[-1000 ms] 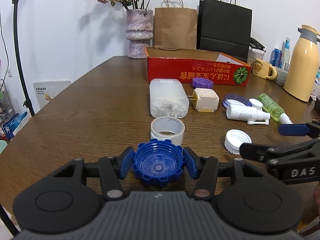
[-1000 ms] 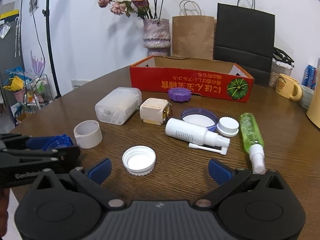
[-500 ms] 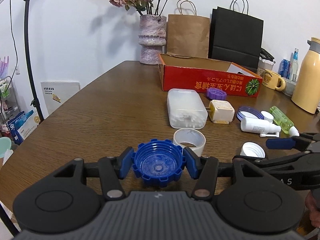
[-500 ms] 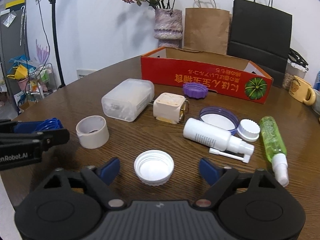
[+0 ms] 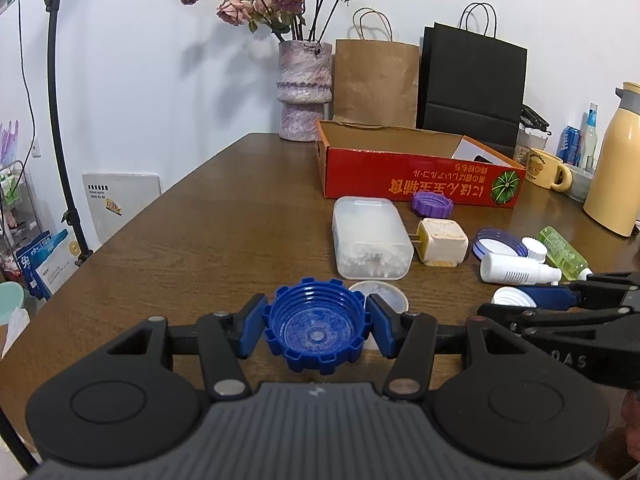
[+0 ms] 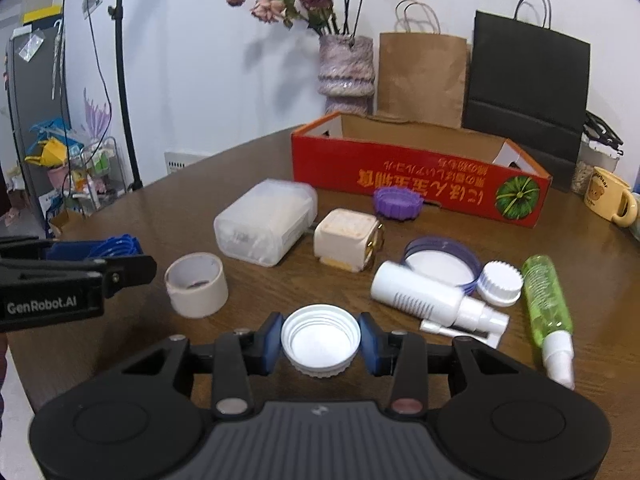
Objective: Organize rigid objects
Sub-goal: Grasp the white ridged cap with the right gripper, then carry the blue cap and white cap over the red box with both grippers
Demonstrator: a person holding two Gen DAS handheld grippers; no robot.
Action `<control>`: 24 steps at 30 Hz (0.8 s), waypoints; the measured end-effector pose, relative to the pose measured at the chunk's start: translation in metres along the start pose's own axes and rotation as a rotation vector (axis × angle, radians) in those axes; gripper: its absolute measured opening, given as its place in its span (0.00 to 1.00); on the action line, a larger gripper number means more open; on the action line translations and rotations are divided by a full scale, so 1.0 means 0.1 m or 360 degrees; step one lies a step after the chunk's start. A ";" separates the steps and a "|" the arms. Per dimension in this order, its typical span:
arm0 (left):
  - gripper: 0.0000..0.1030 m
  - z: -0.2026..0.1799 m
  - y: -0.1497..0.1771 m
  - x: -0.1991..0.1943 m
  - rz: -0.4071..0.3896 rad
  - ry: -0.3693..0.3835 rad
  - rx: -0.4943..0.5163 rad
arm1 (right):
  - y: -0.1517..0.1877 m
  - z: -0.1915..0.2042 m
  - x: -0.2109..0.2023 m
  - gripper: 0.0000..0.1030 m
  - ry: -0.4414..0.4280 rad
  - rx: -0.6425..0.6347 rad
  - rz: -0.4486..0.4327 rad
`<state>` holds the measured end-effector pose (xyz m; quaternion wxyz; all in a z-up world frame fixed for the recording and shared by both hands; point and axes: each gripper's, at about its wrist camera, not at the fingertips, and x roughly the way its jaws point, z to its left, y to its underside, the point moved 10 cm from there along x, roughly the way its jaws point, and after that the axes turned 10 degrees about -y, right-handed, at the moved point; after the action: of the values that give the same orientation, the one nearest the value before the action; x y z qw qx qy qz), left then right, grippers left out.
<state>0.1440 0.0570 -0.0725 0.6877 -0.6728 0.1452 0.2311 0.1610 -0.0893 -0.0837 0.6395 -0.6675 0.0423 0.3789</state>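
Observation:
My left gripper is shut on a blue ribbed cap and holds it above the table's near edge. My right gripper is shut on a white screw cap. An open red cardboard box stands at the back; it also shows in the right wrist view. Loose on the table lie a tape roll, a translucent case, a cream plug adapter, a purple cap, a white spray bottle and a green spray bottle.
A purple-rimmed lid and a small white cap lie between the bottles. A vase, paper bags, a yellow mug and a thermos stand at the back. The table edge runs left.
My right gripper moved forward and closed on the white screw cap, which lay free between open fingers before. My left gripper rose and drew back with the blue cap.

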 end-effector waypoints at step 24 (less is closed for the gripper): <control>0.54 -0.54 -0.67 0.07 -0.0140 0.0069 0.0059 | -0.55 -0.54 -0.31 0.38 0.0087 0.0018 -0.0225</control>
<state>0.1906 0.0050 -0.0218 0.7063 -0.6704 0.1346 0.1834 0.1932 -0.1403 -0.0273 0.6672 -0.6753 0.0147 0.3141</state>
